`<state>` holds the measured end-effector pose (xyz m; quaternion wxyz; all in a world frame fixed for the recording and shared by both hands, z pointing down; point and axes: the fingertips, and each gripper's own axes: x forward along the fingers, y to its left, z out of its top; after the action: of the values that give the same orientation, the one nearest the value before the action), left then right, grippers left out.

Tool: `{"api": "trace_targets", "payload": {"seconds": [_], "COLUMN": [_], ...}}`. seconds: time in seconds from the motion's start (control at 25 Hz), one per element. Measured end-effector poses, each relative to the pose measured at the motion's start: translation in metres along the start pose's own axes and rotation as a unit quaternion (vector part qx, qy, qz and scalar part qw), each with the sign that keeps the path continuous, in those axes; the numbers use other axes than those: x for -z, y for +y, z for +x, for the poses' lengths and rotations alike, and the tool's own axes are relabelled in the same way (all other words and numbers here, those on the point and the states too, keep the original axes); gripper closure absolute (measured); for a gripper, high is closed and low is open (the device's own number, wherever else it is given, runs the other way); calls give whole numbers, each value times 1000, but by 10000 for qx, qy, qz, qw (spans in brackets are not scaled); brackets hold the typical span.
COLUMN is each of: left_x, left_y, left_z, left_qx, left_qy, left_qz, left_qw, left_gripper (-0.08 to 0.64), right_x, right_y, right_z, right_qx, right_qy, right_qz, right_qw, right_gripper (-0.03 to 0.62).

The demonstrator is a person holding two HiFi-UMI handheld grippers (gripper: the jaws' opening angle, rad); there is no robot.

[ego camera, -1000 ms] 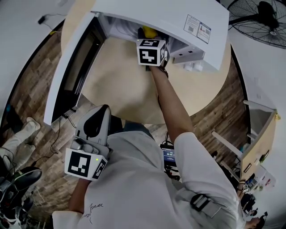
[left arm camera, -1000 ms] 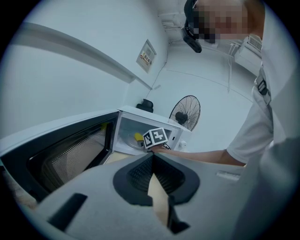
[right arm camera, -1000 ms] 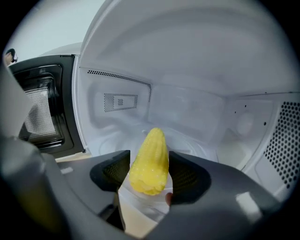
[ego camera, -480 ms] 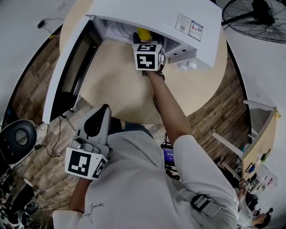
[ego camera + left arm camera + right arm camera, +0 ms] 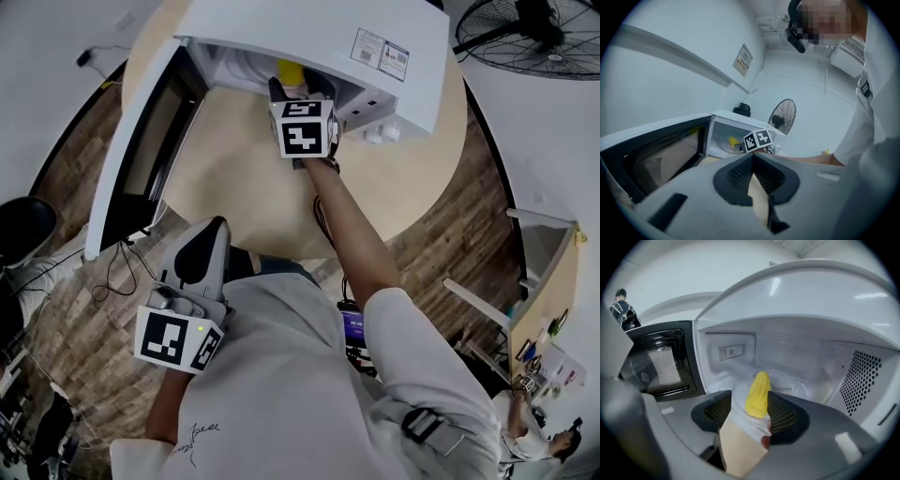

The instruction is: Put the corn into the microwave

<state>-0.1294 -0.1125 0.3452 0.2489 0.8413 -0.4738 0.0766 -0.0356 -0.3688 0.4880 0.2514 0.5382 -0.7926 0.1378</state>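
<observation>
- Inside the cavity of the white microwave oven (image 5: 309, 33) lies the yellow corn cob (image 5: 758, 394). It rests on the pale round turntable plate (image 5: 801, 385), pointed end toward the rear wall.
- Oven position: it stands on the round pale wooden surface (image 5: 244, 187). Its black-framed door (image 5: 141, 141) is swung fully open to the person's left.
- Right gripper (image 5: 300, 98): it is held at the mouth of the cavity on an outstretched forearm (image 5: 352, 225).
  - Its jaws stand wide apart and have just been closing a little.
  - The cob shows between them in the right gripper view.
  - A clear gap separates the cob from the left pad, and the cob appears to sit on the plate beyond the tips. Judgement: released, not gripped.
- Left gripper (image 5: 751, 158): it is held low beside the person's body, well apart from the oven.
  - Its jaws are clenched tip to tip with nothing between them.
  - Its view looks toward the open oven, where the cob is faintly visible behind the other gripper's marker cube.
- Progress, as judged: the main step looks complete, since the cob is in the oven and free of any grip.
- Outstanding, as judged: the right gripper is not yet clear of the opening. The door is open, though the task as worded does not require shutting it.
- Risk noted: the right pad sits close beside the cob, so a careless pull could nudge or roll it on the plate.
</observation>
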Motion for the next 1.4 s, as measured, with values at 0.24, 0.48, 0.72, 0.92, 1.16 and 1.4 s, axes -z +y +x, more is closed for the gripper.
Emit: {"api": "trace_targets", "payload": {"seconds": [0.24,0.48,0.72,0.92,1.16,1.4], "left_x": [-2,-4,-5,-8,-13,-9], "left_y": [-7,-16,-23,-30,-32,-35], "left_z": [1,1,1,-1,-5,-7], "left_qx": [34,92,109,108,-71,-102], "left_qy": [-88,-213,-288,-386,-527,-582], "left_qz": [-36,-65,-85,-89,98,39], "left_qw": [9999,9997,9995,9992,9985,9982], "left_gripper": [568,568,568,568,568,568], "right_x": [0,-2,-5,-2,2,11], "right_y": [4,5,2,2,2,-1], "right_z": [-18,-40,-64,-81,-101,-121], "right_qx": [-155,-304,-312,-397,-595,-651], "right_qy": [-49,-90,-196,-209,-172,-143], "right_qz": [198,256,255,270,492,539], "right_qw": [9997,9992,9990,9986,9969,9963], "right_gripper": [367,383,411,439,476,518]}}
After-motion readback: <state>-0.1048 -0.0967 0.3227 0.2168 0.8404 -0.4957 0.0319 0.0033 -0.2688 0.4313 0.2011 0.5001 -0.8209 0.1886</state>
